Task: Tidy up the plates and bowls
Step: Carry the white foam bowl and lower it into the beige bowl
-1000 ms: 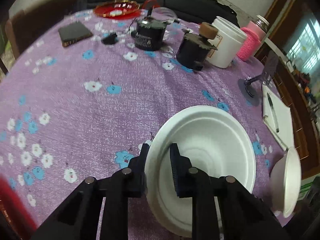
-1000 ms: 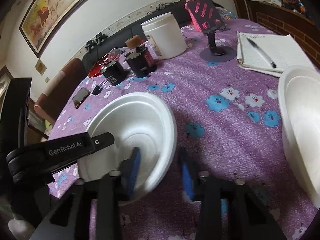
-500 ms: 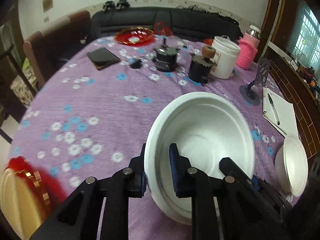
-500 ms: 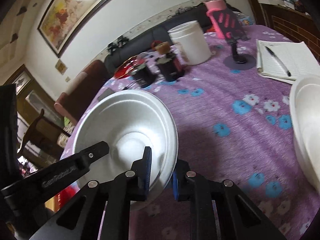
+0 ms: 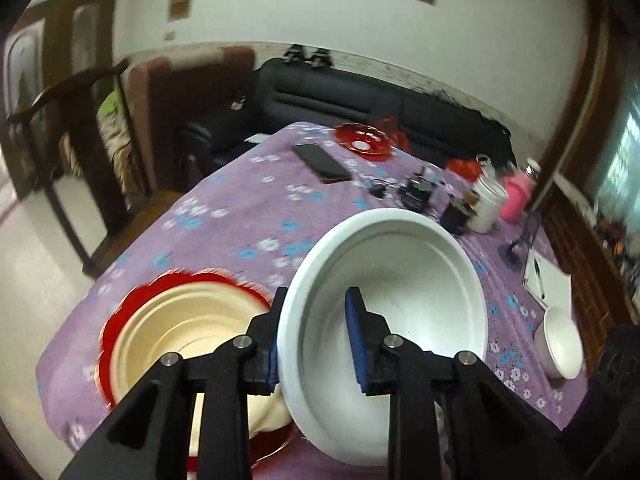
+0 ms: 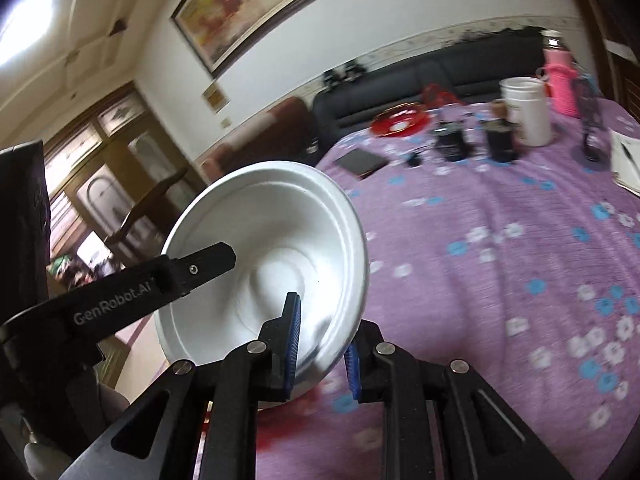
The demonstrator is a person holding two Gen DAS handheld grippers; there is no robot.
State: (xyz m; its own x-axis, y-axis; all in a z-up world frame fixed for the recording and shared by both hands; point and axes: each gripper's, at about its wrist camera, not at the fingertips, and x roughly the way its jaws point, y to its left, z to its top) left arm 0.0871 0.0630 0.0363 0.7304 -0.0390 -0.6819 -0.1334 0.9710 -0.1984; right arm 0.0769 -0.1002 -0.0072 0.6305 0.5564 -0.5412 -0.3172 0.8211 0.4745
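Note:
Both grippers hold one white bowl [image 5: 400,280], lifted and tilted above the purple flowered table [image 5: 248,216]. My left gripper [image 5: 316,338] is shut on its near-left rim. My right gripper [image 6: 322,340] is shut on the opposite rim of the same bowl [image 6: 264,264]. A cream bowl [image 5: 180,328] sits on a red plate [image 5: 116,320] below and left of the held bowl. A second white bowl [image 5: 560,342] rests at the table's right edge.
At the far end stand a red plate [image 5: 362,142], a black phone [image 5: 322,162], dark jars [image 5: 416,196], a white tub [image 5: 486,204] and a pink bottle [image 5: 518,198]. A notebook with pen [image 5: 546,282] lies right. A wooden chair [image 5: 80,120] stands left.
Both grippers have lifted the white bowl off the table and carried it leftward; the cream bowl on the red plate has come into the left wrist view beneath it.

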